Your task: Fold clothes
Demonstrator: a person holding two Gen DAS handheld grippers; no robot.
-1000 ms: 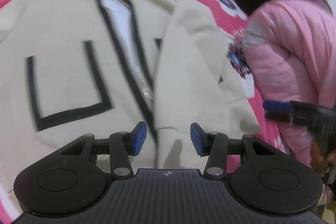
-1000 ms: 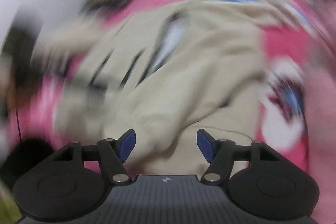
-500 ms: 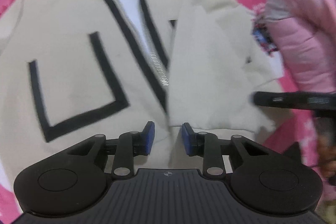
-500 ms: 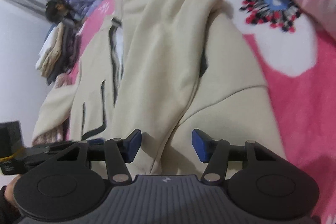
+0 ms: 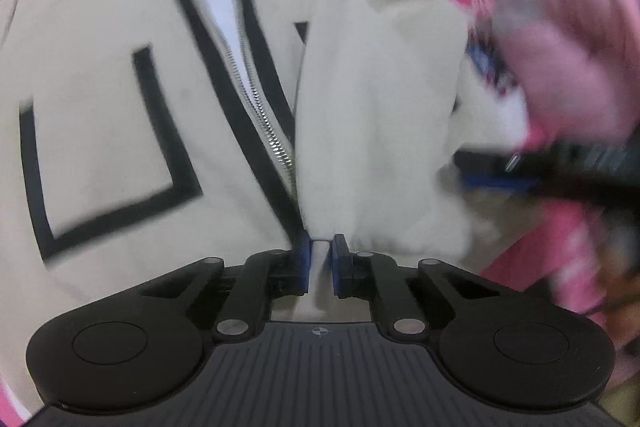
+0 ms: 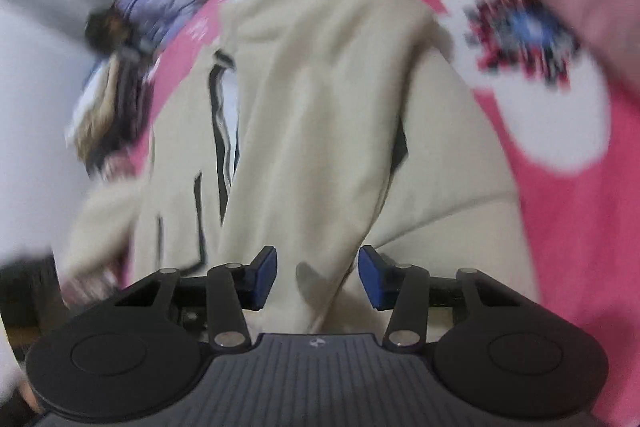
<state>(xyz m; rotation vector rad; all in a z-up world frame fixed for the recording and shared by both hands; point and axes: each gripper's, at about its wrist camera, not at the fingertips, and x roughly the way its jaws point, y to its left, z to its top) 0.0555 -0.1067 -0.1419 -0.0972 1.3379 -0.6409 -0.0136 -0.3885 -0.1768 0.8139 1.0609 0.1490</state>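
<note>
The cream jacket (image 5: 224, 75) lies front-up on the pink bedspread (image 6: 560, 211), one sleeve (image 5: 372, 115) already folded in over its front. The left gripper (image 5: 320, 259) has just been closing and now pinches the hem beside the zip (image 5: 264, 123). The right gripper (image 6: 316, 275) has also been closing, but its pads stand apart around the sleeve's end, not pressing it.

The step in hand looks like taking hold of the hem edge for the next fold. Next, the right gripper must finish its pinch; then both lift together.

The jacket's far sleeve is cut off, and blur makes the heap (image 6: 116, 99) near the bedspread's far edge probably other clothes.
</note>
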